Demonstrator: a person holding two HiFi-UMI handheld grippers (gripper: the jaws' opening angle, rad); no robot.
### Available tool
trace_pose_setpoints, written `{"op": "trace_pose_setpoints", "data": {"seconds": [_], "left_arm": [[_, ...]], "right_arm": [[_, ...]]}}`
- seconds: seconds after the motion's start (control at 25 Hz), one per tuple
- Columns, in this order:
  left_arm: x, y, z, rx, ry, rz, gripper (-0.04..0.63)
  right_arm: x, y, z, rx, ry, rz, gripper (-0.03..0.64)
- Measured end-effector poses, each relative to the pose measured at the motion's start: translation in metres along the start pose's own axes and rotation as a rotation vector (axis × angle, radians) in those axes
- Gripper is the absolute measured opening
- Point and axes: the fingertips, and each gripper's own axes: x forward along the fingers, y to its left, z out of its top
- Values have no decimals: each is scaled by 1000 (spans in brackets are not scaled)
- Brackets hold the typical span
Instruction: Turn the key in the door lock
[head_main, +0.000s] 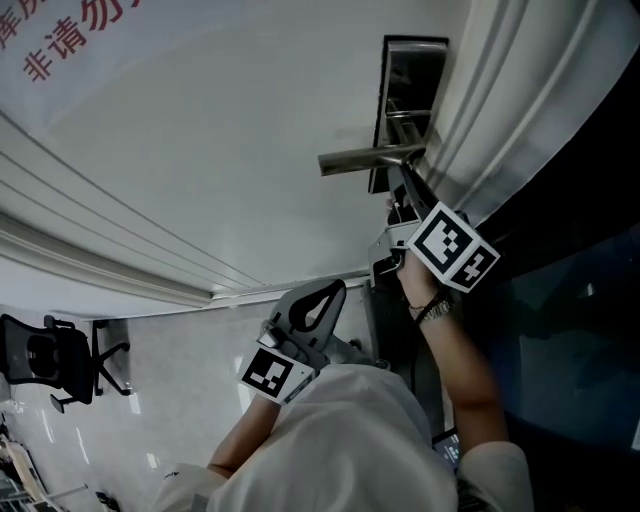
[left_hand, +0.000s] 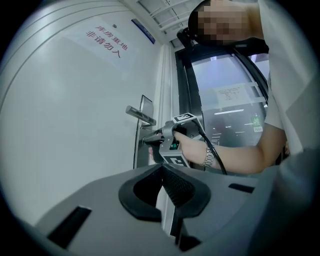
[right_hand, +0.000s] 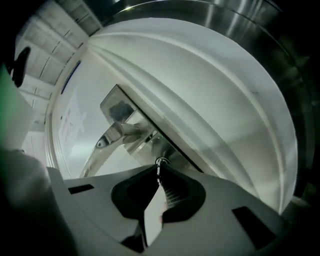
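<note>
The white door (head_main: 220, 150) carries a steel lock plate (head_main: 410, 95) with a lever handle (head_main: 365, 158). My right gripper (head_main: 398, 200) is level at the plate just under the handle. In the right gripper view its jaws (right_hand: 160, 179) are shut on a small metal key (right_hand: 160, 165), whose tip meets the plate (right_hand: 120, 107) below the lever (right_hand: 107, 142). The left gripper view shows that gripper (left_hand: 146, 141) against the plate (left_hand: 145, 107). My left gripper (head_main: 310, 310) hangs back from the door, shut with nothing in it (left_hand: 162, 169).
Red characters (head_main: 60, 40) are printed on the door. White frame mouldings (head_main: 500, 110) run beside the lock, with dark glass (left_hand: 230, 100) beyond. A black office chair (head_main: 45, 360) stands on the pale floor. A forearm with a wristwatch (head_main: 435, 308) reaches to the lock.
</note>
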Motion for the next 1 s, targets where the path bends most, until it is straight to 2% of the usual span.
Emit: {"op": "trace_pose_setpoints", "data": {"seconds": [0.16,0.24,0.28,0.32,0.4,0.48,0.56,0.64,0.76,0.84,0.92,1.0], "left_arm": [[-5,2,-1,-7,-1,27,6],[-6,3,0,-6,-2,32,6],[-6,2,3,-4,-14,32,6],[-5,1,5,0,-26,32,6],[-5,-1,7,6,-34,32,6],[-6,-3,5,10,-26,33,6],[-7,-3,4,16,-19,31,6],[-9,-3,1,19,-5,29,6],[-8,0,10,17,-42,32,6],[-6,2,14,20,-52,35,6],[-6,4,12,22,-43,35,6],[-7,3,9,18,-39,27,6]], "right_arm": [[-1,-1,0,249,-23,58,12],[-1,-2,-1,334,-18,75,14],[-1,-4,-2,342,-13,73,15],[-1,-6,-3,322,-6,68,47],[-2,-11,-4,207,16,64,121],[-7,-11,-4,38,34,71,157],[-14,-5,-3,-194,42,65,161],[-21,4,-6,-528,52,40,161],[-25,13,-16,-1126,105,-28,164],[-23,14,-20,-1477,130,-87,164],[-19,9,-22,-1700,141,-143,164],[-17,5,-22,-1823,143,-183,164]]}}
